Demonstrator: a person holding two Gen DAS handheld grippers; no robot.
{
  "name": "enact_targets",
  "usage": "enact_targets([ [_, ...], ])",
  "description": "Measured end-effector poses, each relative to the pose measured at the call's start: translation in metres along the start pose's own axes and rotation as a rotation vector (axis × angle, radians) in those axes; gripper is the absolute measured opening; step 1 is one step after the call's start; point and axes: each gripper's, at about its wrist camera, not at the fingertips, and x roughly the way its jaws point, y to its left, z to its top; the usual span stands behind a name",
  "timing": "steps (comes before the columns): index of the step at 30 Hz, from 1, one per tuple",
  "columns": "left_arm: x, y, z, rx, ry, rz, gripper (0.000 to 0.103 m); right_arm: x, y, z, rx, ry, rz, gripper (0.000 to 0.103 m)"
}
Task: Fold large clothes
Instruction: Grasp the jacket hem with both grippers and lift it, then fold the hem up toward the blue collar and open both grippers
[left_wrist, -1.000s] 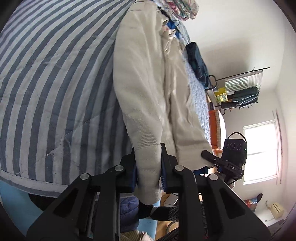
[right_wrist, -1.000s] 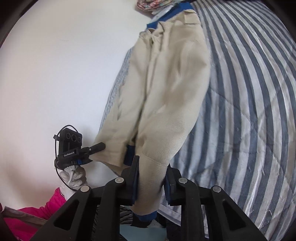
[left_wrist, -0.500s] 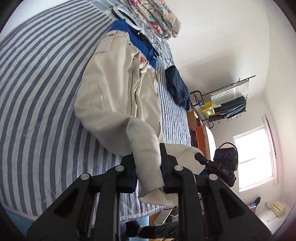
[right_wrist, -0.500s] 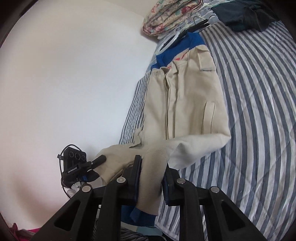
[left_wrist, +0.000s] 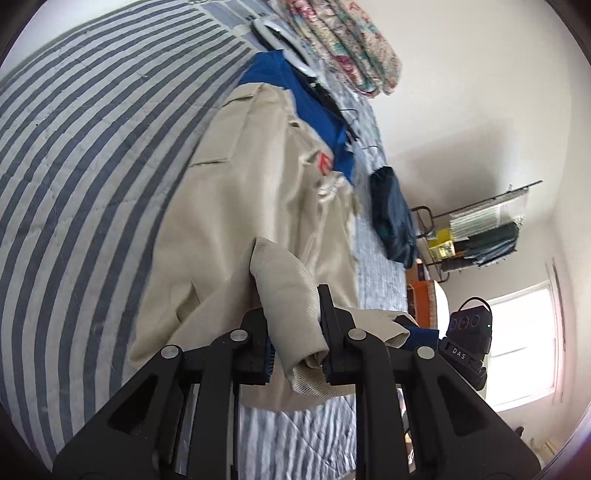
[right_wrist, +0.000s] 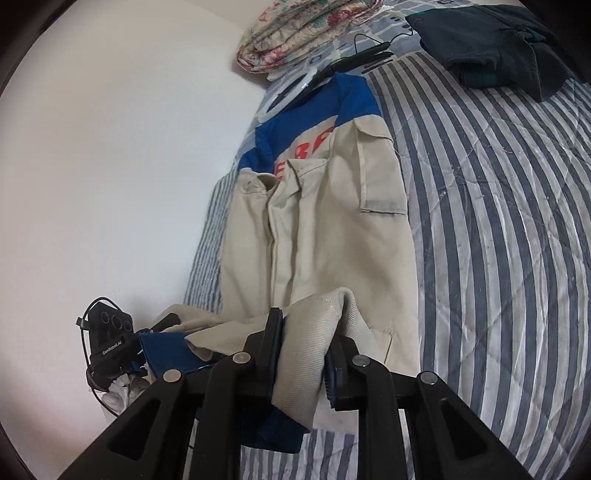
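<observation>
**Both cuffs carried up over the jacket**

Moved since a second ago: both gripped ends of the beige jacket (left_wrist: 258, 206), lifted off the near edge of the striped bed quilt (left_wrist: 92, 166) and carried up over the garment's own body, so that the lower half now doubles back in a raised fold. Collar, blue lining and red lettering now in sight; earlier mostly out of view at the far end.

Left gripper (left_wrist: 295, 328): nearly shut, pinching a bunched beige roll of the jacket between its pads, cloth bulging above and drooping below the jaws. Right gripper (right_wrist: 306, 347): likewise nearly closed, clamped on a ribbed beige fold, with blue lining hanging beneath. Each gripper visible at the edge of the other's view, level with it, a slack span of cloth between them.

Jacket lying lengthwise down the quilt, front up, collar toward the floral pillows (right_wrist: 306, 33). Hangers (right_wrist: 332, 70) just beyond the collar. Dark garment (right_wrist: 495, 44) well apart, farther across the bed. Laden rack (left_wrist: 484, 229) and bright window (left_wrist: 524, 339) past the bed.
</observation>
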Motion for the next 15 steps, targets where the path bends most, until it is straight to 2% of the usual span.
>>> enact_targets([
  [4,0.026,0.024,0.013,-0.042,0.014,0.039,0.018,0.029,-0.02,0.014,0.039,0.037,-0.049,0.019],
  [10,0.046,0.045,0.023,-0.108,0.036,0.031,0.022,0.055,-0.047,0.027,0.151,0.074,-0.002,0.022],
  [12,0.045,0.045,0.024,-0.118,0.053,0.029,0.025,0.054,-0.051,0.03,0.194,0.093,0.03,0.027],
  [13,0.044,0.043,0.025,-0.121,0.061,0.026,0.029,0.051,-0.052,0.029,0.204,0.1,0.042,0.033],
  [14,0.042,0.042,0.027,-0.123,0.064,0.017,0.033,0.047,-0.053,0.03,0.216,0.102,0.057,0.046],
  [15,0.039,0.039,0.029,-0.122,0.059,0.012,0.043,0.042,-0.053,0.031,0.222,0.094,0.068,0.055],
])
